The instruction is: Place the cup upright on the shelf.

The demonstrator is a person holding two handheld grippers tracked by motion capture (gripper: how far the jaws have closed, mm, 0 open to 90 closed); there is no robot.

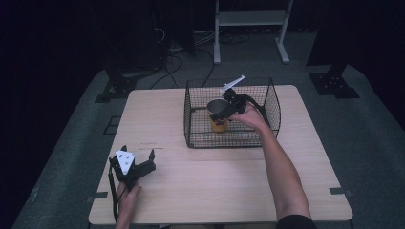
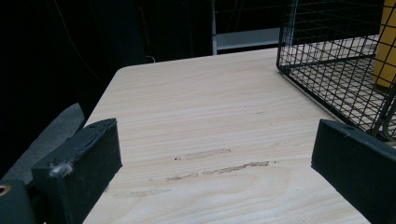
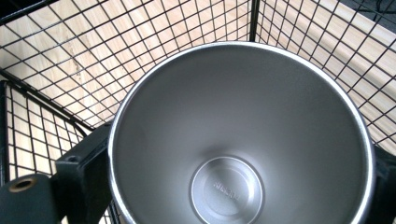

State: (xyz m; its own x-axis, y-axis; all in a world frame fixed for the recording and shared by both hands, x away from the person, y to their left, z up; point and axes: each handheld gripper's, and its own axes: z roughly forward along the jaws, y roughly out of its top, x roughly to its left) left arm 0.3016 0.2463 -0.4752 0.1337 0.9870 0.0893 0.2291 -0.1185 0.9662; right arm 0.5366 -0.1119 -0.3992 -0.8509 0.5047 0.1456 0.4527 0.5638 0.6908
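While the left gripper (image 1: 138, 168) rests wide open and empty on the near-left tabletop (image 1: 215, 176), the right gripper (image 1: 228, 109) has its fingers closed around a steel-lined yellow cup (image 1: 218, 117) inside the wire basket (image 1: 274, 107), seemingly mid-transfer, release or lift-out remaining.

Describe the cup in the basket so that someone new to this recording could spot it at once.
On the wooden table stands a black wire basket, toward the far edge. Inside it, the right gripper clasps the cup: upright, yellow outside, with a bare steel interior and nothing in it.
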